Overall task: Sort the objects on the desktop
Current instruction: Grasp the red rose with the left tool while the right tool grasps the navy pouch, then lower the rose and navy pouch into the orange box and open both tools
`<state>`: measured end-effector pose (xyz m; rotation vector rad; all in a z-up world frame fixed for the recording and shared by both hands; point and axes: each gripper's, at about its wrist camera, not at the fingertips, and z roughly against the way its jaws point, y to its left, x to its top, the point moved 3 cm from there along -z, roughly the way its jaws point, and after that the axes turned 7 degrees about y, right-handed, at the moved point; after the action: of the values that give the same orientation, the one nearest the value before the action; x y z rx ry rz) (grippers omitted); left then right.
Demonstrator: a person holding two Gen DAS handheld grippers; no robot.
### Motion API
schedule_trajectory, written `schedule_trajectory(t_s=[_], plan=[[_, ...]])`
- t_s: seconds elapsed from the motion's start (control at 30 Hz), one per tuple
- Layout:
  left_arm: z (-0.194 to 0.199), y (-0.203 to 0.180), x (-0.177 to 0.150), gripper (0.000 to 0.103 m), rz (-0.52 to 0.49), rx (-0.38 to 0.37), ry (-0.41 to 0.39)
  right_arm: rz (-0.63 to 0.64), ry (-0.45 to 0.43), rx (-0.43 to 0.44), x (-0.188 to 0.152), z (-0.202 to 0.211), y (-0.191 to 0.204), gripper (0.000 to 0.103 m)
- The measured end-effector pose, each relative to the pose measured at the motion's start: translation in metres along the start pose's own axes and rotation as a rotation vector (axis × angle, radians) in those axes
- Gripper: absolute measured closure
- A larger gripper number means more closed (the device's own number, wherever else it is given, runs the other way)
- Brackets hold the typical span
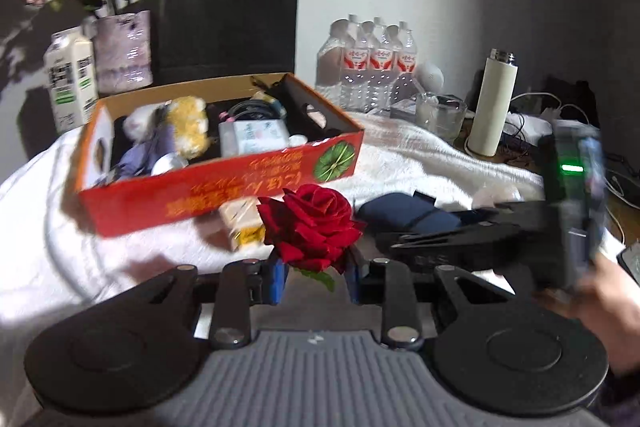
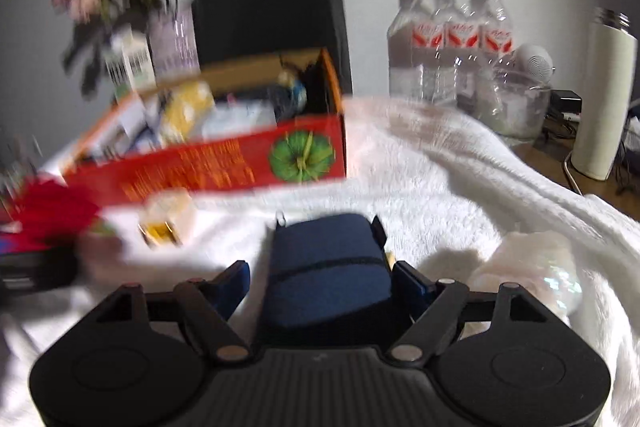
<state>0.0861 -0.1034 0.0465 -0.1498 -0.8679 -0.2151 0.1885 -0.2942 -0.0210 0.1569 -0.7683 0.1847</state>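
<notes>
Red-orange cardboard box (image 1: 216, 183) is the landmark, sitting on a white fluffy blanket (image 1: 420, 155) and already full of mixed bits. Left of and behind the box: milk carton (image 1: 70, 79), vase w/ purple flowers (image 1: 124, 47), black paper bag (image 1: 228, 15). Just in front of the box: small yellow pack (image 1: 244, 227), then a red rose (image 1: 312, 223) held up off the blanket, left gripper (image 1: 316, 277) pinched on its stem below the bloom. Right of the rose, front-right of the box: navy pouch (image 2: 328, 267) lying on the blanket, right gripper (image 2: 320, 279) spread around it; pads' contact w/ the pouch is too blurred to tell. Behind-right of the box: water bottles (image 1: 372, 63), glass jar (image 1: 440, 115), white flask (image 1: 492, 103).
</notes>
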Motion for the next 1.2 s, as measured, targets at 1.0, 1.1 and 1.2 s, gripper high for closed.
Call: schedule_trajectory(t_s=[1.0, 1.1, 1.2], plan=[[0.08, 0.099, 0.017, 0.073, 0.179, 0.004, -0.129, -0.18, -0.274, 0.347, 0.003, 0.173, 0.016, 0.043], [0.035, 0.131, 0.063, 0.073, 0.185, 0.042, -0.074, -0.136, -0.257, 0.317, 0.048, 0.144, 0.02, 0.043], [-0.024, 0.158, 0.098, 0.073, 0.175, 0.117, -0.001, -0.135, -0.216, 0.307, 0.102, 0.096, 0.02, 0.043]])
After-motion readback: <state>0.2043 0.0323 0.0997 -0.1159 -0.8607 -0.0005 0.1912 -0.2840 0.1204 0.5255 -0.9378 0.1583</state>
